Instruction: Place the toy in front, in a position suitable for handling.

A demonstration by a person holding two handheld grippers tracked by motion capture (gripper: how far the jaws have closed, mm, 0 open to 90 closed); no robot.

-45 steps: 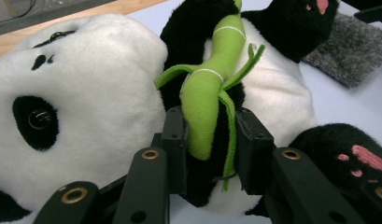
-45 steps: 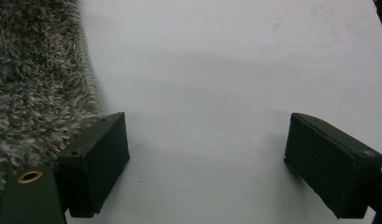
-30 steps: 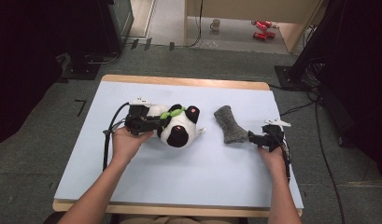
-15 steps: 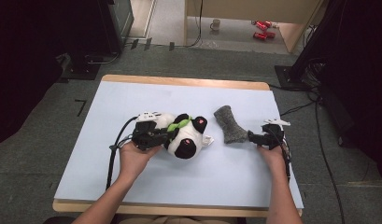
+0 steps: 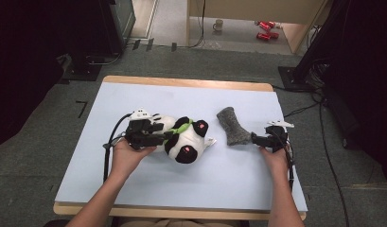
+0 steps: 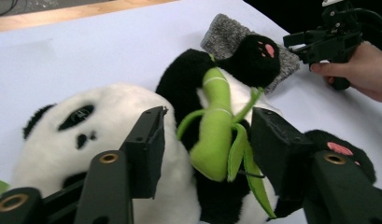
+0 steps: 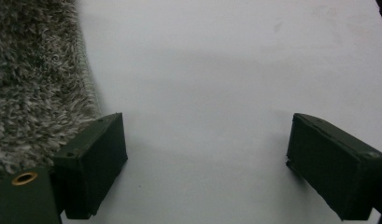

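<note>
Panda [image 5: 181, 138] lies on its back on the worktop [image 5: 134, 189], head toward the left claw [image 5: 165, 137], feet away from it. A green plush stalk [image 6: 214, 135] on its chest sits between that claw's jaws; the jaws have just been opening and now stand about half wide, pads off the plush, one beside the white face, the other by a black leg. Grey sock [image 5: 233, 126] lies flat beyond the panda, its near end just at the tip of the right claw [image 5: 252, 140]. Right claw [image 7: 205, 154] jaws wide, bare worktop between them, the sock's fuzzy edge touching the outside of one jaw.
</note>
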